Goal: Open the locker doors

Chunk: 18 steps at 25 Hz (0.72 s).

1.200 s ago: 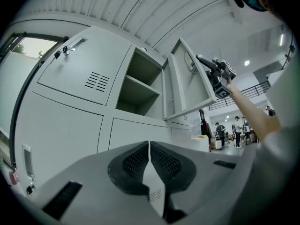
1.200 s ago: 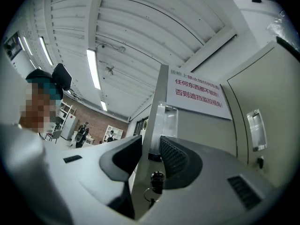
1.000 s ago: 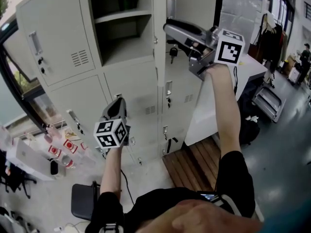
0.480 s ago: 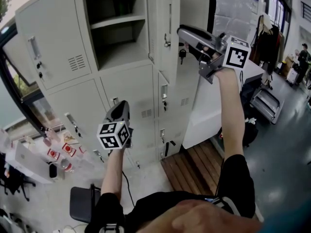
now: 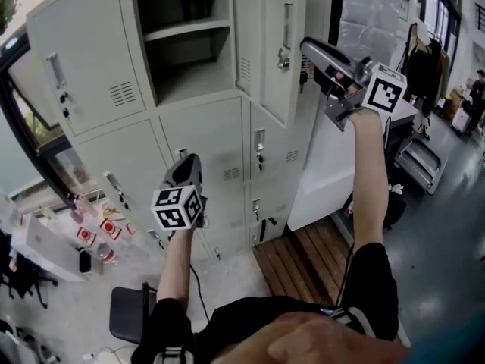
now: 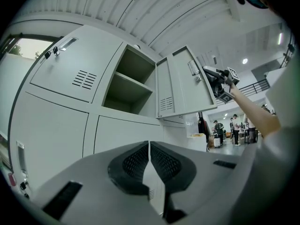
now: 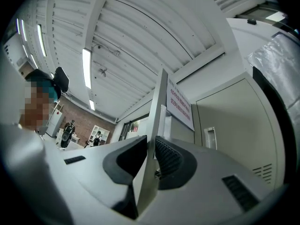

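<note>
r gripper (image 7: 151, 144) jaws just closing; locker door (image 7: 158, 102) edge pinched btwn pads.

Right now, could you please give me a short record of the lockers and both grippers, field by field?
Open locker: top middle compartment, with a shelf inside.
Open door: swung out to the right, inner face toward the person.
Right gripper: jaws clamped on the open door's free edge; they have just been closing.
Left gripper: jaws together, nothing between them, facing the lower lockers.
Lower middle door: closed.
Top left door: closed.
</note>
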Tool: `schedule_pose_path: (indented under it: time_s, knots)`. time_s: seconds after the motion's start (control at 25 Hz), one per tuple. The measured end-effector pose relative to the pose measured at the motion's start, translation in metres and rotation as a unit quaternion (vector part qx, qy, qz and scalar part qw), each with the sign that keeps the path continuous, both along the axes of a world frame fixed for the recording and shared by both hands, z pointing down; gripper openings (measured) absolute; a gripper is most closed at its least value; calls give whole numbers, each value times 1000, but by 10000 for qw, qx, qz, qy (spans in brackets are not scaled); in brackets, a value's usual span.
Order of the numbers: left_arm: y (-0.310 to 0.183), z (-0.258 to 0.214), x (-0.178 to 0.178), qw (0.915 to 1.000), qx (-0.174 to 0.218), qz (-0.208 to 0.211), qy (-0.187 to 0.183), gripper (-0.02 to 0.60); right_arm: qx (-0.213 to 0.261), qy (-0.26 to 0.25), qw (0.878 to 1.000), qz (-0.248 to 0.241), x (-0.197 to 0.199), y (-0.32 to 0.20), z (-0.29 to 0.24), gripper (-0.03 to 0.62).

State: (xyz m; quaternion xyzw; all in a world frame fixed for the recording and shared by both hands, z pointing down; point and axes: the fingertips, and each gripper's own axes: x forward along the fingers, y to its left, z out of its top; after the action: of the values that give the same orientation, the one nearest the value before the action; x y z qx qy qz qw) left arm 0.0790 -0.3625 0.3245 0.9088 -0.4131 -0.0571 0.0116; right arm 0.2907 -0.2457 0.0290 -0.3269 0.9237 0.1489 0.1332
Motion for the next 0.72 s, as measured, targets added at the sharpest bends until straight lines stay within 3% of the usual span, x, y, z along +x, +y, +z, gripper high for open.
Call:
schedule_pose_path:
  time_s: [0.2, 0.32, 0.48, 0.6, 0.72]
  knots:
    - [0, -1, 2, 10000, 6, 4, 60, 11, 111, -151, 9997, 171, 4, 0, 1, 48]
    - [3, -6, 7, 9998, 94, 125, 124, 11, 461, -448, 9979, 99, 6, 24, 6, 38]
    - [4, -11, 1, 9997, 210, 44, 121, 11, 1025, -457, 9936, 91, -9, 50, 24, 37]
    - [3, -8, -4, 9997, 188, -30, 120, 11, 1127, -499, 9924, -13, -25, 64, 48, 29]
    - [3, -7, -4, 9998, 164, -54, 141, 11, 1133, -253, 9930, 231, -48, 65, 74, 28]
